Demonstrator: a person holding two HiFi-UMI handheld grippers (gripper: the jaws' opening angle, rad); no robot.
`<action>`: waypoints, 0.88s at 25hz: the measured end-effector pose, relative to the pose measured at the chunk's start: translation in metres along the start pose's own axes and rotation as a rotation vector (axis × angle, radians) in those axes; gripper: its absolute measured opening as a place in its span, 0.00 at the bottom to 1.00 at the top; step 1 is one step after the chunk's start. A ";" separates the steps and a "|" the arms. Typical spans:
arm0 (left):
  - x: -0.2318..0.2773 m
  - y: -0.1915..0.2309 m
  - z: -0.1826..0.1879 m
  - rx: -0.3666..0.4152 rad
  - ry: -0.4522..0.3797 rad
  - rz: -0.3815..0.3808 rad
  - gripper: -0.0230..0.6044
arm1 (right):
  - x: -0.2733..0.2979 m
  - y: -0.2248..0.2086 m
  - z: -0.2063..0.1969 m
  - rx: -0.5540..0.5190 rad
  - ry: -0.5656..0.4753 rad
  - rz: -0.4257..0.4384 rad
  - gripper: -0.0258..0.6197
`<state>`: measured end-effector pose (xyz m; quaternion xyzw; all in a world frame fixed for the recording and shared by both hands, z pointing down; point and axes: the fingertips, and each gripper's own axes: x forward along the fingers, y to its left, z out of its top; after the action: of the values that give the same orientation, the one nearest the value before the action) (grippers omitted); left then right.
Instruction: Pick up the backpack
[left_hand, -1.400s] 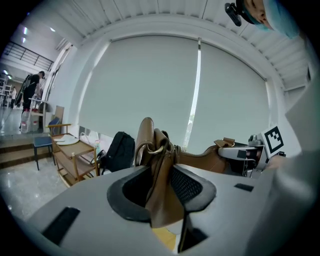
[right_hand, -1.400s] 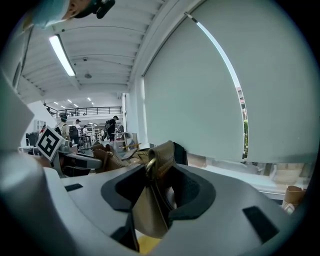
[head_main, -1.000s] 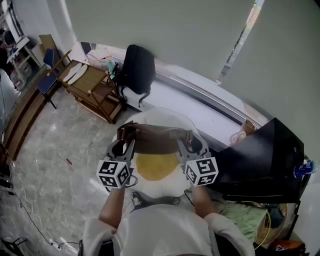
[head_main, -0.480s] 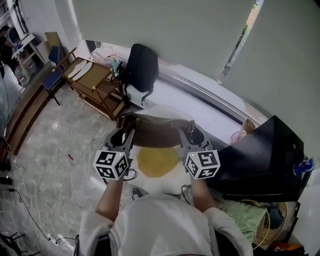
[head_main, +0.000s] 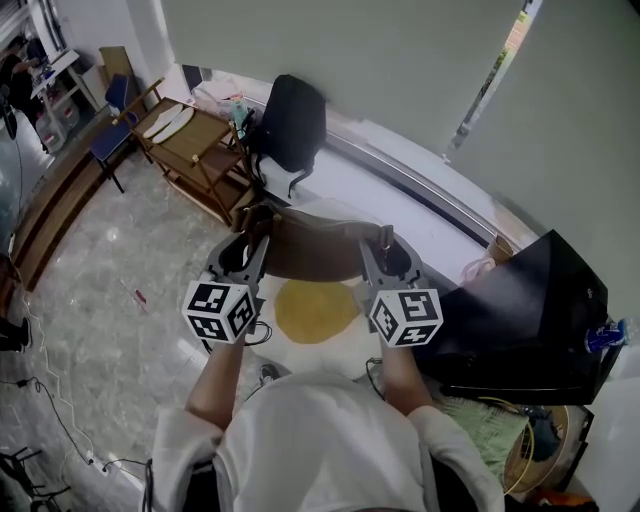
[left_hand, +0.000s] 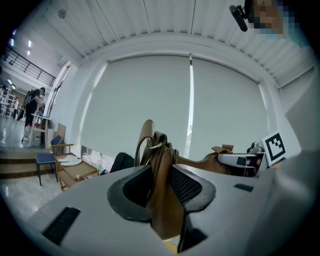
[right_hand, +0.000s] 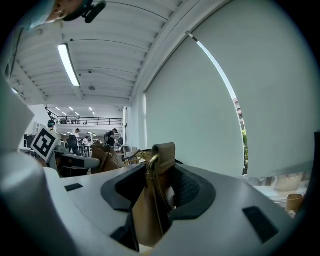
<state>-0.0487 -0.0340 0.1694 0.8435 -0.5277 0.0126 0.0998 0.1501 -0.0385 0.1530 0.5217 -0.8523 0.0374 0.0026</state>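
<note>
Brown leather backpack (head_main: 312, 250) hangs between the two grippers in front of the person's chest, stretched sideways above a white round mat with a yellow middle (head_main: 312, 312). From the head view it looks lifted clear of the mat, though its underside is hidden. Left gripper (left_hand: 162, 186) has its jaws partly closed and pressed on a fold of leather at the bag's left end. A metal ring (left_hand: 156, 145) and a strap loop stand up out of those jaws. Right gripper (right_hand: 157, 192) is likewise part-way closed, clamped on the leather tab at the right end, with a brass ring (right_hand: 151, 161) showing above the pads. Both grippers point roughly level, so the bag's weight pulls down across the pads rather than into them.

Lifting well, as I judge it, means a firm squeeze on both sides and the two hands rising together at one height. That way neither end takes the whole load and the leather does not creep out of the ribbed pads. The present gap between the hands suits the bag: drawing them together would let the middle sag, and spreading them would tug at the tabs. A smooth, straight rise is safer than a swing, since a black case (head_main: 520, 310) lies near on the right, while a wooden rack (head_main: 190, 155) stands well off to the left. A black backpack (head_main: 292, 125) leans on the window ledge (head_main: 400, 185) beyond, untouched.
</note>
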 end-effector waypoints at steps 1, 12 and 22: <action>-0.001 0.000 0.000 -0.002 -0.001 0.002 0.26 | 0.000 0.001 0.000 0.000 0.003 0.002 0.31; -0.008 -0.001 0.003 -0.013 -0.010 0.008 0.26 | -0.001 0.005 0.004 -0.025 0.001 0.012 0.31; -0.013 -0.003 0.001 -0.023 -0.013 0.002 0.26 | -0.005 0.007 0.005 -0.023 0.009 0.008 0.30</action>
<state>-0.0518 -0.0213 0.1659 0.8418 -0.5292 0.0014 0.1060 0.1468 -0.0311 0.1476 0.5180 -0.8548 0.0300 0.0123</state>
